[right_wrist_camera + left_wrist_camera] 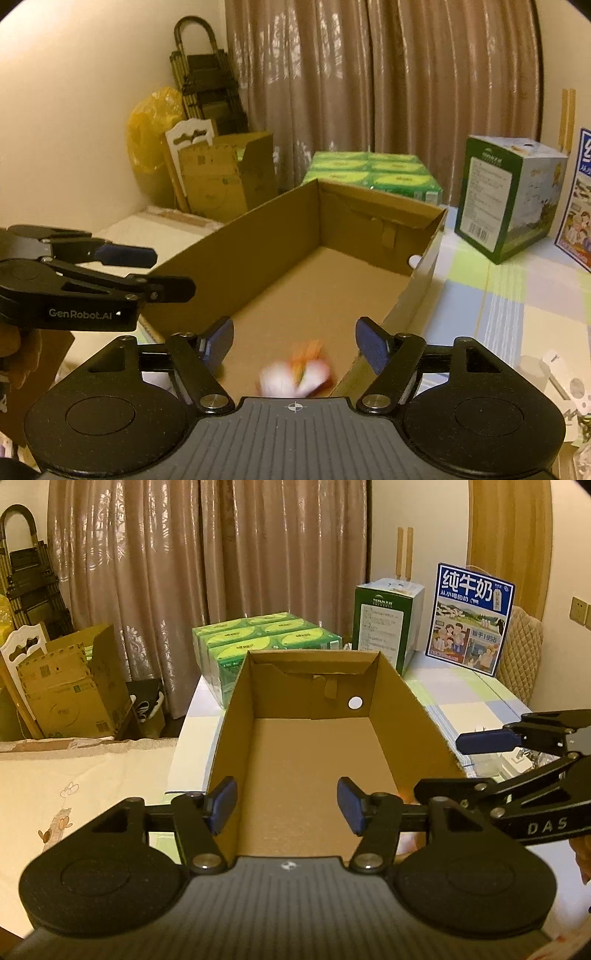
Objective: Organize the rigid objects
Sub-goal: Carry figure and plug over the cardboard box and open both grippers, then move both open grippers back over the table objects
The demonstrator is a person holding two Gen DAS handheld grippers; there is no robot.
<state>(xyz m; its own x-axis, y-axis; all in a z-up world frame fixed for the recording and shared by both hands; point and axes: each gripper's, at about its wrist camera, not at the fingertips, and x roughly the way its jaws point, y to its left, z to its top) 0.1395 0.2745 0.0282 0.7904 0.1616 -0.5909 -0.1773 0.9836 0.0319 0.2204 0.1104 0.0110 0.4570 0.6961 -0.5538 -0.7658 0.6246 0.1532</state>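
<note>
An open brown cardboard box (406, 716) sits on the table in front of both grippers; it also shows in the right wrist view (240, 254). My left gripper (287, 805) is open and empty above the box's near end. My right gripper (294, 341) is open over the box's near right corner. A blurred white and orange object (295, 373) lies just below and between its fingers, on or near the box floor. The right gripper shows at the right edge of the left wrist view (517, 771); the left gripper shows at the left of the right wrist view (92, 280).
Green tissue packs (258, 642) stand behind the box. A green and white carton (384, 624) and a blue milk carton (469, 620) stand at the back right. Small white items (561, 380) lie on the table at right. Cardboard boxes (70, 694) stand off the table, left.
</note>
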